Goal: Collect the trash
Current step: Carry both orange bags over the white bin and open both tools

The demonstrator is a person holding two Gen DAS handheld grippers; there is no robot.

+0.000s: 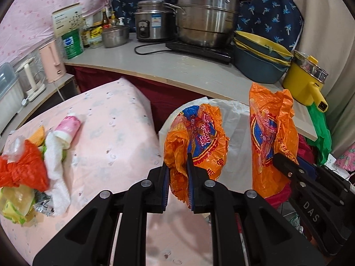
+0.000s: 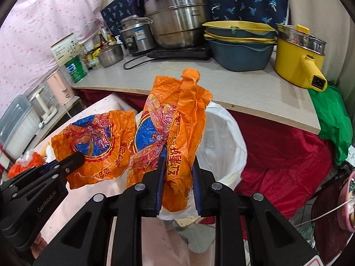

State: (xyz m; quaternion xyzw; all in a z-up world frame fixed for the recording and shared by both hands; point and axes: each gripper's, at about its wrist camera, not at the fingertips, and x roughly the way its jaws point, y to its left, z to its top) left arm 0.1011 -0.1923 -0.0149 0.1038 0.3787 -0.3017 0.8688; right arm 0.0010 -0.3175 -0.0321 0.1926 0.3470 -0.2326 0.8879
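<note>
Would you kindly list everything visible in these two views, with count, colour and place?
orange plastic bag: two, orange with blue print, one held in each gripper above the bin; second
white bin liner: one, white, below the bags
trash pile: one heap, red, white, green, on the pink cloth at left
pink tube: one, pink and white, by the pile
steel steamer pot: one, silver, on the counter
rice cooker: one, silver, beside the pot
basins: stacked, blue and yellow, counter right
yellow electric pot: one, counter's right end
left gripper: black, shut on a bag
right gripper: black, shut on the other bag
</note>
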